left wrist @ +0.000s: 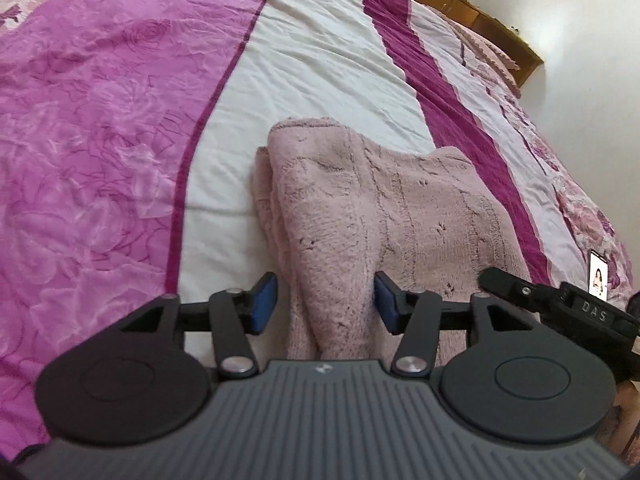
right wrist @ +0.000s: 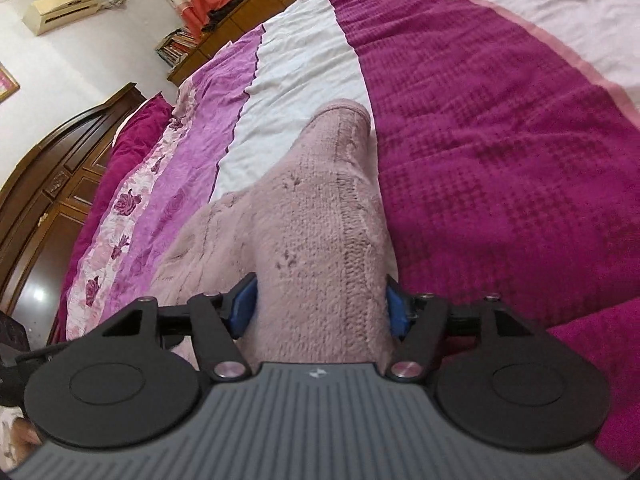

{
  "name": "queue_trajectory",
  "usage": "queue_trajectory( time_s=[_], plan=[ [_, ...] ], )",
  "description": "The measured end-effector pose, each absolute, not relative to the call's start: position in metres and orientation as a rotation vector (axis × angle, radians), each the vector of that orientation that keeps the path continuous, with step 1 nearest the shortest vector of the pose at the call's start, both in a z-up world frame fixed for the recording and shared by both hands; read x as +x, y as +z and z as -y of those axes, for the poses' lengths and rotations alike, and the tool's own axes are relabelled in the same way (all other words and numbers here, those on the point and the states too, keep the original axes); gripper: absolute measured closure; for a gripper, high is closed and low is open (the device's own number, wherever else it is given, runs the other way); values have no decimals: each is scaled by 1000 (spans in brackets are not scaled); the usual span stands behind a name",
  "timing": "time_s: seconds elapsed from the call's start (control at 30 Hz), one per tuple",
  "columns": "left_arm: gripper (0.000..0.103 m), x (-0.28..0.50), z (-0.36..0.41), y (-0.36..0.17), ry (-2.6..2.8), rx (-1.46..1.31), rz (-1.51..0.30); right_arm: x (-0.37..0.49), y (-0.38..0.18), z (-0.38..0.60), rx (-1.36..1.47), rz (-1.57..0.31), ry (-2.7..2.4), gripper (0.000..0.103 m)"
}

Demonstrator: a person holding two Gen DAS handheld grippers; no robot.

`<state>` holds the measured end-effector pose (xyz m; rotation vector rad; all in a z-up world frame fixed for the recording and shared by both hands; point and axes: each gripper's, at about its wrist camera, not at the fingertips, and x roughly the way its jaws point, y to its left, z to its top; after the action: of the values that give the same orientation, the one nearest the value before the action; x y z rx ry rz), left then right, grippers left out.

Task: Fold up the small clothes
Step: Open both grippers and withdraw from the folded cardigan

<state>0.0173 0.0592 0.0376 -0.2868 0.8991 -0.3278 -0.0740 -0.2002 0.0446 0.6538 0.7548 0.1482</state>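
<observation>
Bedroom, bed [left wrist: 320, 60] fills both views, covered by a spread in pink, white and dark magenta stripes. Wooden headboard [right wrist: 52, 184] far left in my right view, wooden shelf unit [left wrist: 472, 12] along the far edge in the left view. Pink knitted sweater [left wrist: 380, 208] lies folded on the white stripe, overlapping the magenta one on its right edge. My left gripper [left wrist: 326, 304] sits over the sweater's near end, jaws apart, a raised fold of knit between the blue pads; left pad clear of it, right pad's contact I can't tell. My right gripper [right wrist: 320, 310] straddles a sleeve-like fold [right wrist: 320, 240], pads just beside the knit on both sides, jaws apart, no clear squeeze. Phone [left wrist: 599, 276] lies near the bed's right edge.
</observation>
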Motion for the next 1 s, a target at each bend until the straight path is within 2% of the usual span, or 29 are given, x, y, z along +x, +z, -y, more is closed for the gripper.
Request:
queue_trajectory(
  time_s=[0.27, 0.57, 1.0],
  plan=[
    [35, -12, -64, 54, -210, -252, -886, -103, 70, 194, 531, -702, 139, 27],
    [34, -40, -50, 55, -159, -160, -925, -139, 87, 182, 427, -674, 173, 18],
    [34, -63, -25, 35, -108, -63, -996, -158, 76, 163, 296, -710, 139, 13]
  ],
)
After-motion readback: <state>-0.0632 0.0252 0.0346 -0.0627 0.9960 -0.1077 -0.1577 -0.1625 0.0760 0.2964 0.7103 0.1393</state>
